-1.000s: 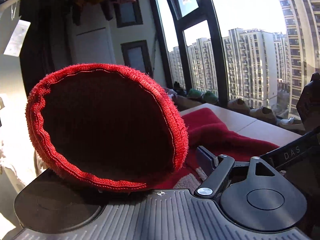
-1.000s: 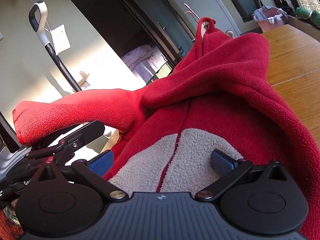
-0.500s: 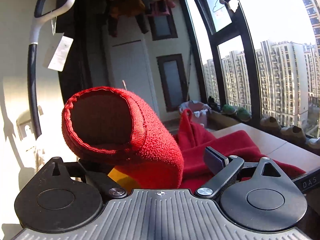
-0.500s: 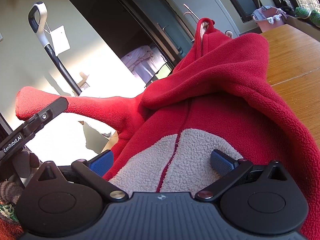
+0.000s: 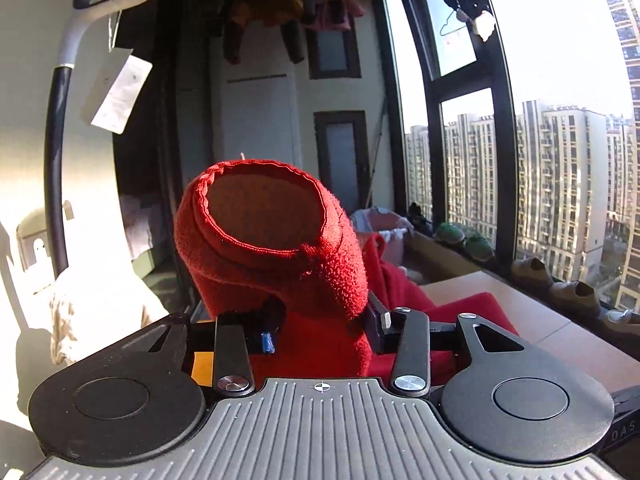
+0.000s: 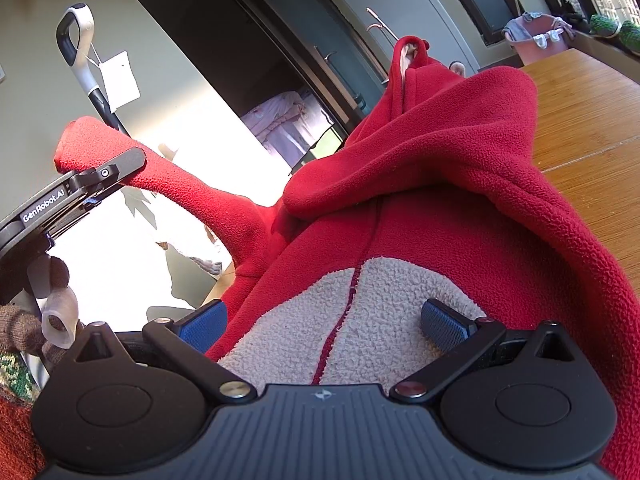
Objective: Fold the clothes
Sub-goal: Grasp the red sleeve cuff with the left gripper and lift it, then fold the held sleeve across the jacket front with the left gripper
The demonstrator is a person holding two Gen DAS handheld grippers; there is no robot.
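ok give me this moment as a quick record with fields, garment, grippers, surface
garment: red fleece hoodie with a cream front panel, lying on the table
sleeve: cuff lifted off to the side, opening facing the left wrist camera
left gripper: jaws closing on the sleeve just below the cuff
right gripper: open, a blue pad on either side of the cream panel
surface: wooden table
fold: not yet made
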